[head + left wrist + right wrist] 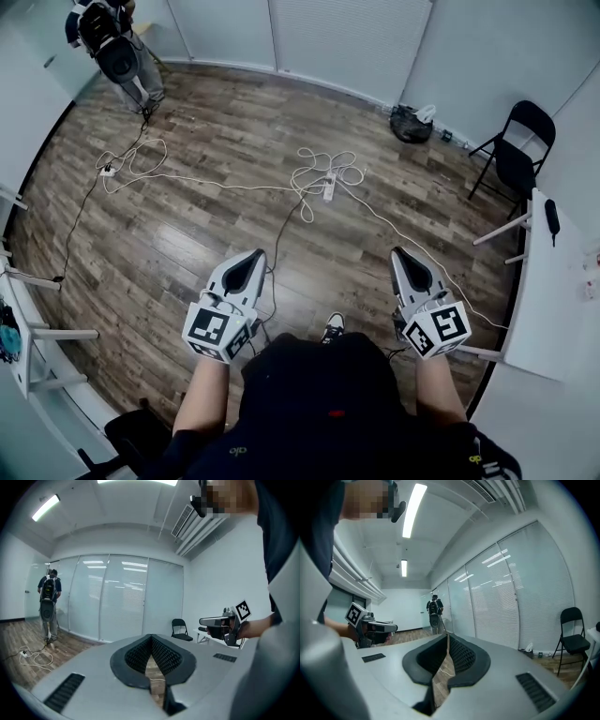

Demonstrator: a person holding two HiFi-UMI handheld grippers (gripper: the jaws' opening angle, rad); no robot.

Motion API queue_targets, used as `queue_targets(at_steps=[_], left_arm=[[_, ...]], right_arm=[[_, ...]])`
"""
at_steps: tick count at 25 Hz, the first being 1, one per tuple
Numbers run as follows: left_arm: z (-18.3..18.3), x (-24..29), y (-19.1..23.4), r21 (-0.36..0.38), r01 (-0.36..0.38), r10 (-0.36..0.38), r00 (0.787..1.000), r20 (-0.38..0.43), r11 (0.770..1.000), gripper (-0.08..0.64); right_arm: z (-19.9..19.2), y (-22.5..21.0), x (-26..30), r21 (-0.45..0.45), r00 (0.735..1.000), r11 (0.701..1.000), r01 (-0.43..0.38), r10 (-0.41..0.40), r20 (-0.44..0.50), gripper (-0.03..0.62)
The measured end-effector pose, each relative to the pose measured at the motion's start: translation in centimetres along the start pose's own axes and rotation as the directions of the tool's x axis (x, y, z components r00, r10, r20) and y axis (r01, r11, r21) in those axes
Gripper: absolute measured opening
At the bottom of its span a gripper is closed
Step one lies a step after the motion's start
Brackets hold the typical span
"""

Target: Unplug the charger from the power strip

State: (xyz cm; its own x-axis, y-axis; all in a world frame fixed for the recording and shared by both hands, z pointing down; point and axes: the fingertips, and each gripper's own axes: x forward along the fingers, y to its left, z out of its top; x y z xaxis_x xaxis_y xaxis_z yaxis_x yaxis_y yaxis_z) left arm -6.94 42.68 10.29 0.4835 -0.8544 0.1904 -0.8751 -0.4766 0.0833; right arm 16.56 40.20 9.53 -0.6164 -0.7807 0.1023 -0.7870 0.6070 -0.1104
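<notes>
Power strip point(329, 187) lies well ahead on the floor point(202, 239). Close in, then spread the pressed-together, empty fingers of left gripper point(253, 255) and right gripper point(398, 253).

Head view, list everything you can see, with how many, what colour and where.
power strip: one, white, on the wood floor, centre
cable: several loops, white, beside the strip, trailing left and right
folding chair: one, black, near the right wall
bag: one, dark, by the far wall
table: one, white, right edge
other person: one, dark backpack, top left
left gripper: one, grey, shut, empty
right gripper: one, grey, shut, empty
</notes>
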Motion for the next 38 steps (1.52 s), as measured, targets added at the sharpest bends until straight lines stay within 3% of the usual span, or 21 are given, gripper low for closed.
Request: queue_targets(at_steps=[7,17,25,38], left_arm=[[-0.3,5.5,-1.6,-0.042,-0.010,0.009,1.000,-0.030,0.999,0.020],[-0.3,11.7,1.1,-0.062,0.029,-0.031,0.999,-0.030,0.998,0.020],[1.3,19.8,9.0,-0.072,0.089,-0.092,0.995,-0.033,0.993,0.020],[2.7,28.3,23.9,-0.074,0.180,-0.186,0.979,-0.085,0.981,0.020]], right_arm=[[-1.5,-6.5,0.2,0.043,0.999,0.999,0.017,-0.015,-0.036,0.029],[-2.2,-9.4,4.6,0.040,0.997,0.999,0.024,-0.021,-0.078,0.029],[0.0,-12.7,14.8,0.024,0.995,0.997,0.074,-0.072,-0.072,0.029],[2.4,-14.4,30.4,0.005,0.985,0.988,0.154,-0.154,-0.077,0.029]])
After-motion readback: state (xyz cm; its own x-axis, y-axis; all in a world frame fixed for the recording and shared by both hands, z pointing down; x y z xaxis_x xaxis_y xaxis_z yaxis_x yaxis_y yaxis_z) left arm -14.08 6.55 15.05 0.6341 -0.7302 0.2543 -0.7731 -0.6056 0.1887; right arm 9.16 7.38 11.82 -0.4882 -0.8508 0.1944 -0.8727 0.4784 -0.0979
